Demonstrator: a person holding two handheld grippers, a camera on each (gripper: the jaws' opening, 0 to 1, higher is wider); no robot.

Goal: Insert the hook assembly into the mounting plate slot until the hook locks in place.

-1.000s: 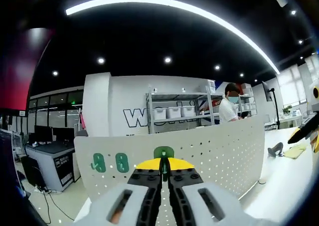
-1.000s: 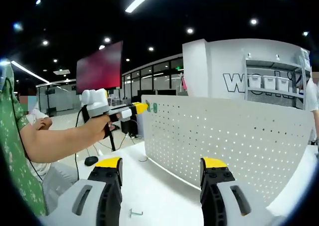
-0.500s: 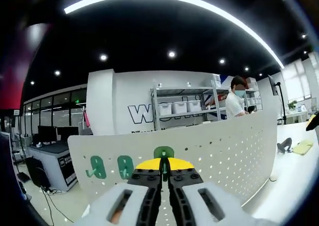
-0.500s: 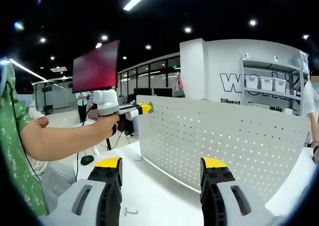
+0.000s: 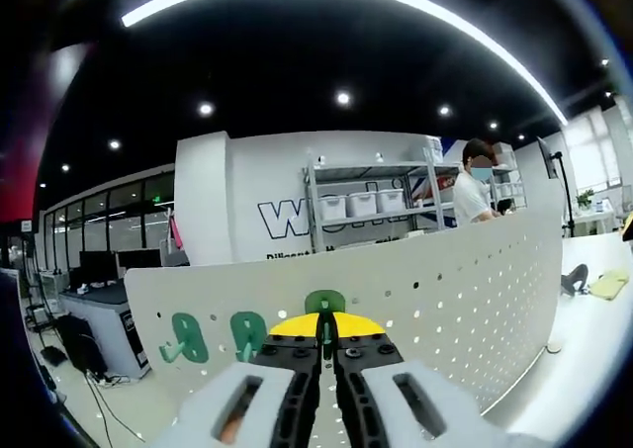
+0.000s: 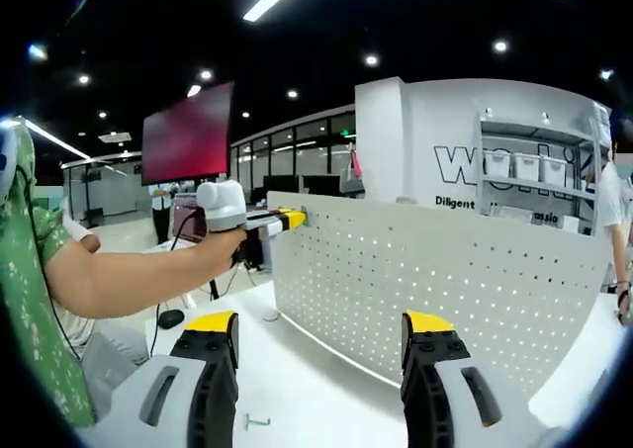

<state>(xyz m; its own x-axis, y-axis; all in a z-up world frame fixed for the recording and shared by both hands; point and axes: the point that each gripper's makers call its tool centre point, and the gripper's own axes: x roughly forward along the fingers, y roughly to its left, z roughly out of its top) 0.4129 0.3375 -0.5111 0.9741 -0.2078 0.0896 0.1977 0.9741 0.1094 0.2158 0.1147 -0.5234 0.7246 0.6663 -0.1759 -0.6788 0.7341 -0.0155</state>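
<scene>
The left gripper (image 5: 324, 341) still pinches the green plastic hook (image 5: 324, 304) against the white perforated mounting plate (image 5: 465, 290) — now slightly closer. The right gripper (image 6: 321, 341) stays wide open above the white desk (image 6: 297, 389).

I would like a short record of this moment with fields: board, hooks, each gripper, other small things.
board: white pegboard standing upright on a white table
hooks: two green hooks on the board, a third green hook at the left gripper's tips
left gripper: shut on the third hook
right gripper: open, holding nothing
small thing: metal piece on the table
</scene>
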